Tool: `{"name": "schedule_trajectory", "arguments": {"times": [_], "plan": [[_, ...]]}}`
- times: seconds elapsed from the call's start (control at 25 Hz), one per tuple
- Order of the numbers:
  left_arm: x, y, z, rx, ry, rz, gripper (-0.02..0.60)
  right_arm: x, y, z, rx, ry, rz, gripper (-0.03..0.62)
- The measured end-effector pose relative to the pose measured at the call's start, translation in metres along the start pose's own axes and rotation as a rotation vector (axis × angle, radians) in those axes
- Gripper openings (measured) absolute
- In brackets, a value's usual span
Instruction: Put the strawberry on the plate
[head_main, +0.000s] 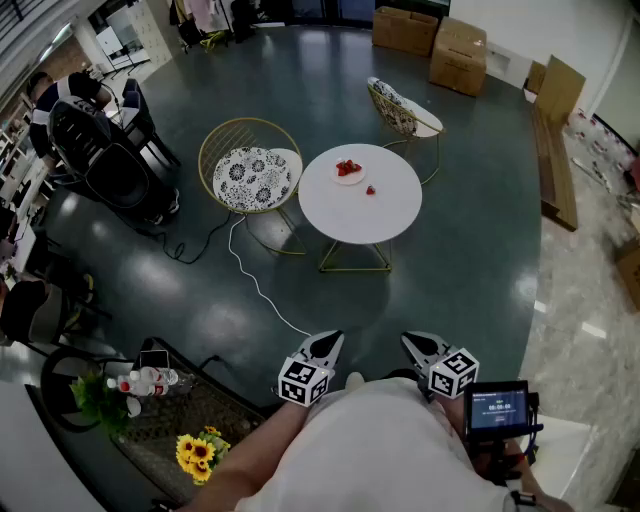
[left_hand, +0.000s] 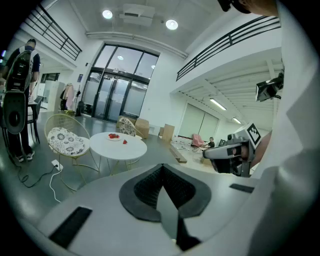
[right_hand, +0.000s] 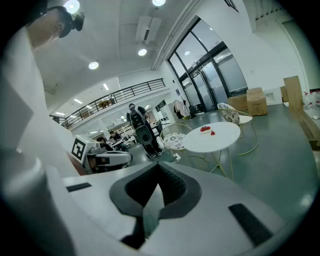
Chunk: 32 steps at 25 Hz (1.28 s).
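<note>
— Where does the strawberry (head_main: 371, 189) lie from us?

— At twelve o'clock in the head view, well apart from both tools. It sits alone on the round white table (head_main: 385, 215), and we stand back from that table with open floor between.

— And the plate (head_main: 348, 170)?

— On the same table, just beside the berry at about ten o'clock from it, not touching. We can see other red berries (head_main: 347, 166) already on it.

— What are we carrying?

— Nothing. The left gripper (head_main: 330, 342) has its jaws pressed together with nothing between them, and the right gripper (head_main: 415, 342) looks the same: pads meeting, empty.

— Which one is nearer?

— We can't honestly separate them. The berry lies at about one o'clock from the left tool and eleven o'clock from the right, close to midway between the two. We judge either could take it once we have walked up to the table.

— Which way does its long axis run?

— It is too small from here for us to tell. We would settle that at the table, then open one pair of jaws and come in across the berry's narrow side.
</note>
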<state>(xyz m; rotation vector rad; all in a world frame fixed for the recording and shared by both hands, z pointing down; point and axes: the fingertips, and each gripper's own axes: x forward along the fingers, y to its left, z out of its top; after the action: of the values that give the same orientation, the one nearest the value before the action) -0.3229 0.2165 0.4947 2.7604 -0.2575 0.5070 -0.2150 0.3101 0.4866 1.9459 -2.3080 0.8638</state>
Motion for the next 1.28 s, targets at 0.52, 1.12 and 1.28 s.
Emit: {"name": "schedule_trajectory", "arguments": {"times": [0.52,1.12,1.28], "plan": [[-0.003,-0.045,-0.006,0.028,0.007,-0.019,0.006,-0.036,0.002,0.004,0.018,-0.074,-0.015,0.008],[0.010,-0.070,-0.015,0.054,0.047,-0.086,0.006,-0.055,-0.006,-0.011,0.042,-0.077,-0.078,0.008],[0.021,-0.079,-0.010,0.071,0.051,-0.125,0.006,-0.064,-0.010,-0.017,0.048,-0.069,-0.099,0.008]]}}
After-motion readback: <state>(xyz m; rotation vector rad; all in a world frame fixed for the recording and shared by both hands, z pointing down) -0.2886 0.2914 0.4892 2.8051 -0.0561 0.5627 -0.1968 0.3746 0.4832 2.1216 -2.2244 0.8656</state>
